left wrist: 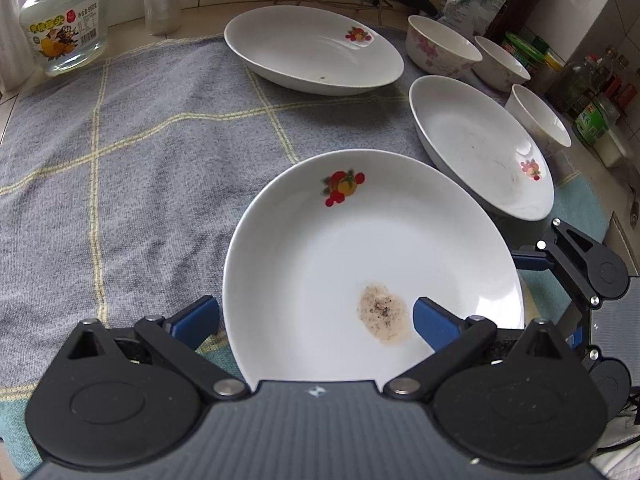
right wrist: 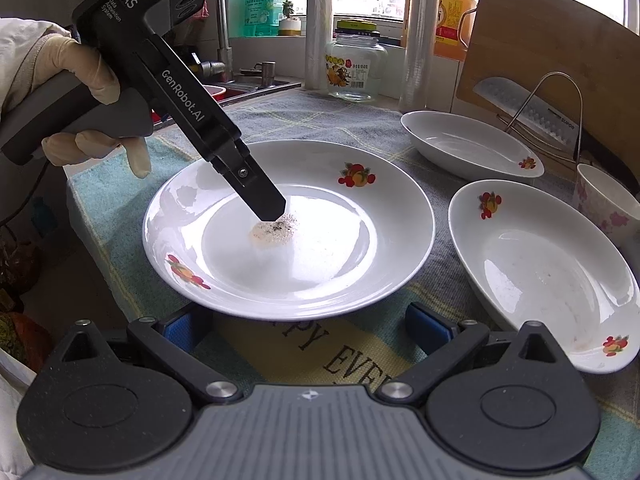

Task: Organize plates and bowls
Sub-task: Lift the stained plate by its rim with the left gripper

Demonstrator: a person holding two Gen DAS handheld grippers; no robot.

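The near plate (right wrist: 288, 228) sits at the front edge of the cloth (left wrist: 120, 152) on the counter, a smear of crumbs (right wrist: 276, 230) in its middle. The left gripper (left wrist: 316, 316) straddles its rim with jaws spread, one finger (left wrist: 434, 322) over the well, one outside. The right gripper (right wrist: 308, 326) waits in front, jaws spread, empty. If the left one closes on the sloping, glossy rim, I reckon the plate may slip or tip, spilling crumbs or knocking the second plate (right wrist: 544, 280) just beside it.
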